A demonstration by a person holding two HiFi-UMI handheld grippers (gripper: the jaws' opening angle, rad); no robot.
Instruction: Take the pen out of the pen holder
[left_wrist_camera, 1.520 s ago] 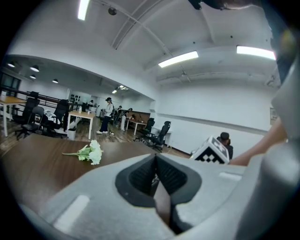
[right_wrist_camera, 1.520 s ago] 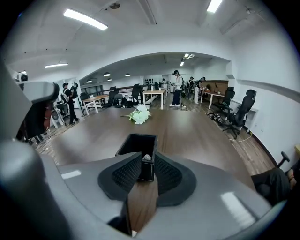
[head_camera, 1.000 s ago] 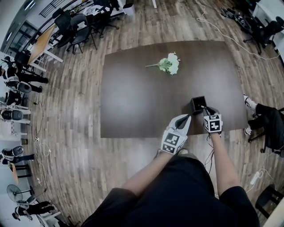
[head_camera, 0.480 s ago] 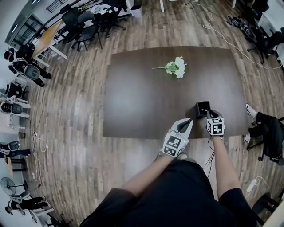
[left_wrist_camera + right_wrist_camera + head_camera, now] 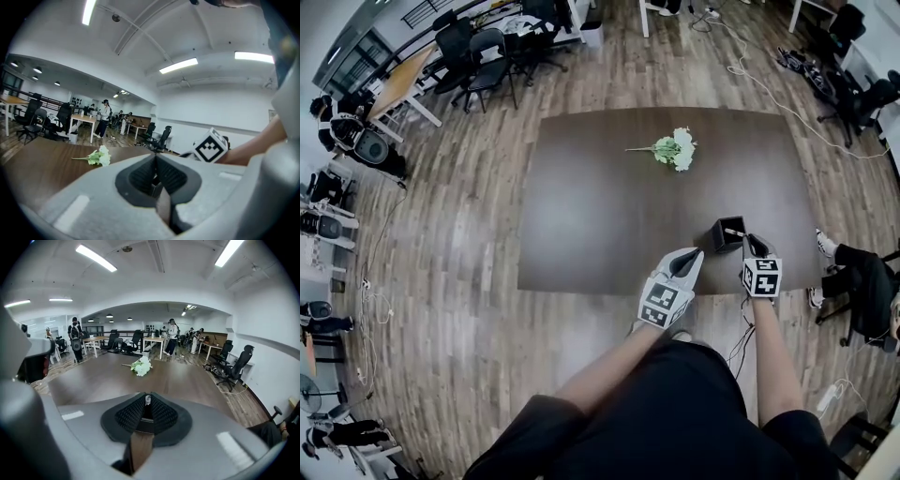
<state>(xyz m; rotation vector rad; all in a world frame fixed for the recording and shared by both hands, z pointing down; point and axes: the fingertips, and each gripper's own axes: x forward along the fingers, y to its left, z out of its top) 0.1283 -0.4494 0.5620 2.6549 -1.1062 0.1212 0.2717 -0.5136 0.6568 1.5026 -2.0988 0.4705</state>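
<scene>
A black square pen holder (image 5: 724, 236) stands near the table's front right. A pale pen (image 5: 734, 232) leans out of its top toward my right gripper (image 5: 750, 240), which sits just right of the holder. In the right gripper view, that gripper (image 5: 147, 397) is shut with the pen's silvery tip (image 5: 147, 400) showing between its ribbed pads. My left gripper (image 5: 696, 254) is shut, its tip a little left of the holder and in front of it. Nothing clear shows between its jaws in the left gripper view (image 5: 156, 157).
The dark brown table (image 5: 609, 216) carries a white-green flower bunch (image 5: 675, 148) at its far middle. Its front edge lies just under both grippers. Office chairs (image 5: 487, 56) and desks stand beyond on the wooden floor, and cables trail at the right.
The head view has shifted, so the table sits lower in the picture. My left gripper's tip, which was against the holder's corner, is now slightly apart from it. The right gripper stays at the pen.
</scene>
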